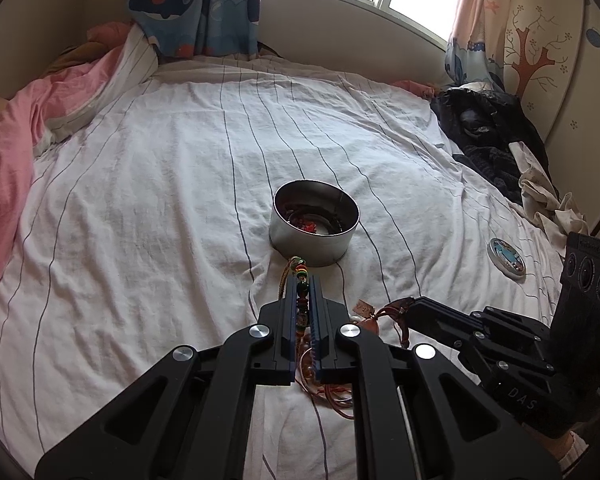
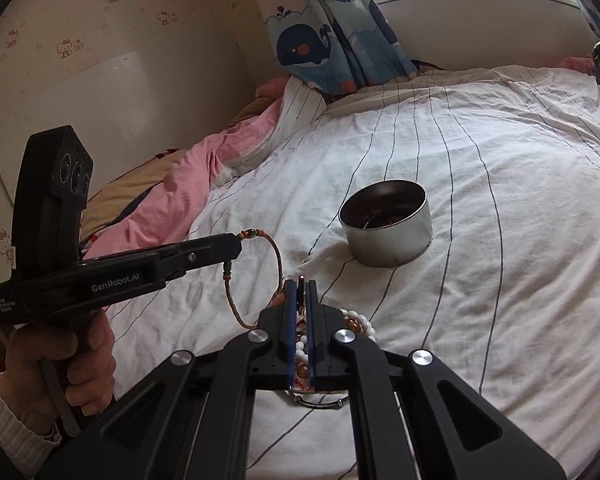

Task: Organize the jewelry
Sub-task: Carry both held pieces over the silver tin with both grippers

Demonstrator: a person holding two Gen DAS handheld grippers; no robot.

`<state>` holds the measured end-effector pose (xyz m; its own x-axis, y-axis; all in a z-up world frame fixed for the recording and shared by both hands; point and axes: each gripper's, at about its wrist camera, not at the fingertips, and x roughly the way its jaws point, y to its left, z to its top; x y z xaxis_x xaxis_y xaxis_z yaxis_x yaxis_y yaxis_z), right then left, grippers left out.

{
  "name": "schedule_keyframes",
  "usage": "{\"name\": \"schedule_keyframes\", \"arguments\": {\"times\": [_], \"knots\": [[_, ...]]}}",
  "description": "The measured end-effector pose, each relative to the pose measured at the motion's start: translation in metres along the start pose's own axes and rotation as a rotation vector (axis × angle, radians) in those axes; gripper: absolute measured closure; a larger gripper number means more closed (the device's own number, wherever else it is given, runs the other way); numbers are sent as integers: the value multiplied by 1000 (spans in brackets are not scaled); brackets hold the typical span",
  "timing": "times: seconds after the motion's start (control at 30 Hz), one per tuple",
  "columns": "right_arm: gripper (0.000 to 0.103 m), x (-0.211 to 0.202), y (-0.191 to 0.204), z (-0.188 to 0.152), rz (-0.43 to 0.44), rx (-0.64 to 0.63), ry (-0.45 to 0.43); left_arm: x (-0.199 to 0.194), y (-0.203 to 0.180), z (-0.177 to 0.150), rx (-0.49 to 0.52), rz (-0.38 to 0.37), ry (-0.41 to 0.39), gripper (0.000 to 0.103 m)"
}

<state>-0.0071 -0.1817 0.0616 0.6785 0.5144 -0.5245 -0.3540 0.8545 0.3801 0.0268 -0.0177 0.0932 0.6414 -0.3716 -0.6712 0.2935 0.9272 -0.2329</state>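
Two grippers pinch jewelry: left gripper (image 1: 303, 296) grips the floppy bracelet (image 2: 256, 276), right gripper (image 2: 300, 296) grips a thin cord (image 1: 384, 312).

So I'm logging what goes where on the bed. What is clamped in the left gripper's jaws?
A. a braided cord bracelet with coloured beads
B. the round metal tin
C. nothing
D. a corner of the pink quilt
A: the left gripper is shut on the braided cord bracelet, whose loop hangs from its tip.
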Motion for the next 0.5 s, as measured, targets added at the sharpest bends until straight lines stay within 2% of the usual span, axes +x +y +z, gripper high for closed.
{"name": "schedule_keyframes", "arguments": {"times": [0.3, 0.5], "knots": [[98, 7, -5, -1, -125, -31, 32, 3, -17, 4, 19, -22, -13, 97], [98, 10, -7, -1, -165, -46, 41, 5, -22, 5, 27, -25, -11, 97]]}}
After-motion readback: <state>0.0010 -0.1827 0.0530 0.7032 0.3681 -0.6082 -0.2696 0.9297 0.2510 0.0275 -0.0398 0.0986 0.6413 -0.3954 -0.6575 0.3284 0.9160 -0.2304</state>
